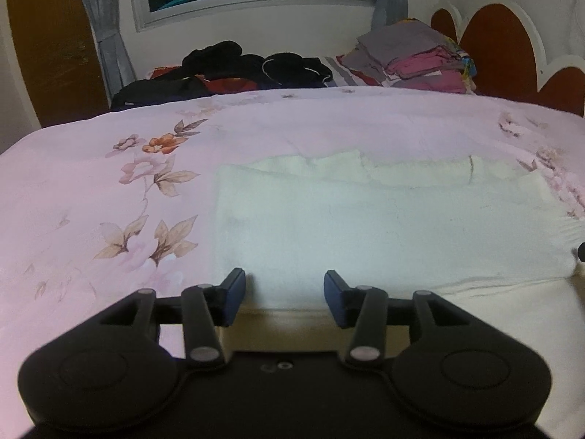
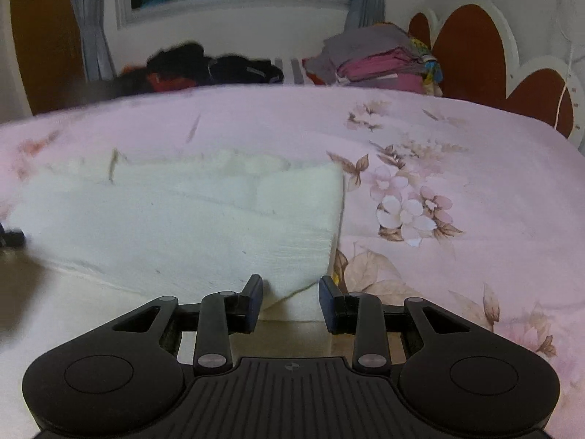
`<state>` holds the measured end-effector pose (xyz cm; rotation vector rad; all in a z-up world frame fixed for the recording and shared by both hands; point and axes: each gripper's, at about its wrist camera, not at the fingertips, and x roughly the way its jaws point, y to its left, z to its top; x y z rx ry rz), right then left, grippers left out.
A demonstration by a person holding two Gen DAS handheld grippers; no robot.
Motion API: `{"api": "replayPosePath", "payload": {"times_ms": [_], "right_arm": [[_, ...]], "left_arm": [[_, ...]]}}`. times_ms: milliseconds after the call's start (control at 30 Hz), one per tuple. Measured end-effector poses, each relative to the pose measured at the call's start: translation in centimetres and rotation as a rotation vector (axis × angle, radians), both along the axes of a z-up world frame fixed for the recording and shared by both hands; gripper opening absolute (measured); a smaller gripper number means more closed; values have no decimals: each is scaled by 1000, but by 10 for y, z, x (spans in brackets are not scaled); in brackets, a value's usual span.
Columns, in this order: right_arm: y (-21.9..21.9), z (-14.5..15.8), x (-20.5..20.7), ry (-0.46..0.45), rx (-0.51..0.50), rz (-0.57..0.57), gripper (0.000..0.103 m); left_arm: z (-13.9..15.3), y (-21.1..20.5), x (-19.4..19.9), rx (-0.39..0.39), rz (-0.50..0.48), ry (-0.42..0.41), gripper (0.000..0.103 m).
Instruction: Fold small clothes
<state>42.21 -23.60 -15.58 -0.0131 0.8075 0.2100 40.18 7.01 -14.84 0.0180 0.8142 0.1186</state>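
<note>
On the pink floral bed cover (image 1: 109,190) a white cloth (image 1: 365,226) lies folded. Its left edge meets bare cover; its right edge (image 2: 338,212) likewise. At the near fold, the left gripper (image 1: 284,298) stands open, touching nothing; the right gripper (image 2: 290,303) straddles the corner, grip uncertain

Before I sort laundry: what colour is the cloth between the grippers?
White cloth; clearest in the left wrist view.

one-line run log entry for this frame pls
task: fold small clothes | item: white cloth folded on pink floral bedspread | left gripper: open, empty | right gripper: open, at cloth corner
</note>
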Motion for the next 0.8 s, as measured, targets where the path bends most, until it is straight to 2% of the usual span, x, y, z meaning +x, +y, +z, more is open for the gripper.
{"api": "replayPosePath", "payload": {"times_ms": [133,233,333,433,633,733,800], "right_arm": [[3,-1,-7,25,-1,55,33],[1,1,-18,4,31,69,33],[2,-12,-19,66,-3,99,34],[-9,-12,-26,50,21,80,34],[-14,-5,-41,9,55,112,33],[-12,-4,-24,3,62,107,33],[-13,-11,-8,49,94,94,33]], "left_arm": [[9,-12,-14,6,-7,-8,49],[11,-19,-24,9,-16,-17,54],[4,-22,-32,12,-16,5,55],[-1,-22,-43,14,-8,26,54],[-2,-15,-76,-6,5,45,55],[-2,-14,-87,-6,11,50,56],[-2,-13,-91,-21,12,51,57]]}}
